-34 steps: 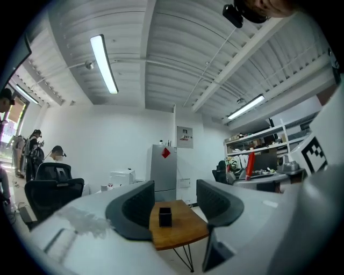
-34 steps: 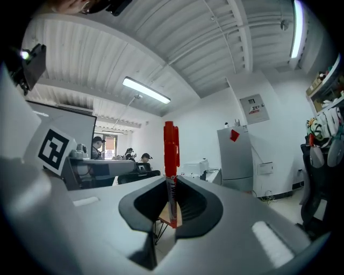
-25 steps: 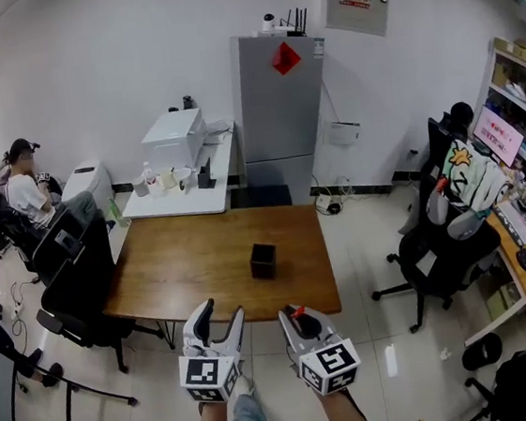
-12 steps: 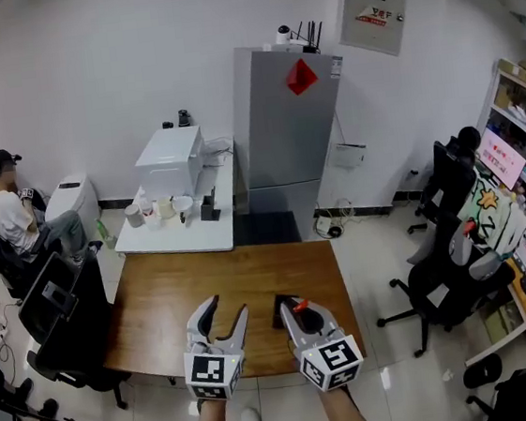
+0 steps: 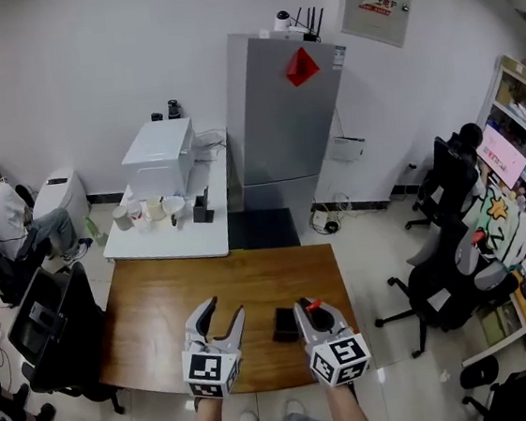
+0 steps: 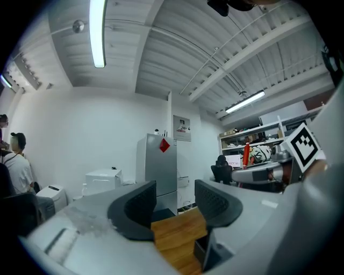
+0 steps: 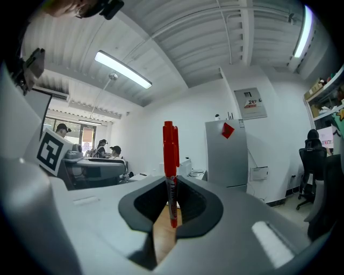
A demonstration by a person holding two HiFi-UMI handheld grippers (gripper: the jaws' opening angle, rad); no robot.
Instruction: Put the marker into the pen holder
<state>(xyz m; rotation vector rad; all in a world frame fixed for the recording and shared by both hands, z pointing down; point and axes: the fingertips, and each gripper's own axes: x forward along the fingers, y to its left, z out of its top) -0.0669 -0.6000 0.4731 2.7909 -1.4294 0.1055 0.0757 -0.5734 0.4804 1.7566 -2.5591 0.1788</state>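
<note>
At the near right part of the wooden table (image 5: 161, 311), a small black pen holder (image 5: 284, 323) stands by itself, and nothing can be seen sticking out of it. The right hand-held gripper (image 5: 312, 311) hangs just to the right of the holder, and its jaws are clenched on the red marker (image 7: 170, 172). In the right gripper view the marker stands upright between the pads, with its red cap rising well above them and its lower end showing just below. The left hand-held gripper (image 5: 223, 308) is released and holds nothing. It hovers over the table to the left of the holder, with only the wood visible between its parted jaws. The pickup appears to be done, since the marker is firmly held and has been brought close to its target. The insertion itself is left to do. It would likely mean moving the marker over the holder's open top, lowering it inside and then loosening the jaws.
</note>
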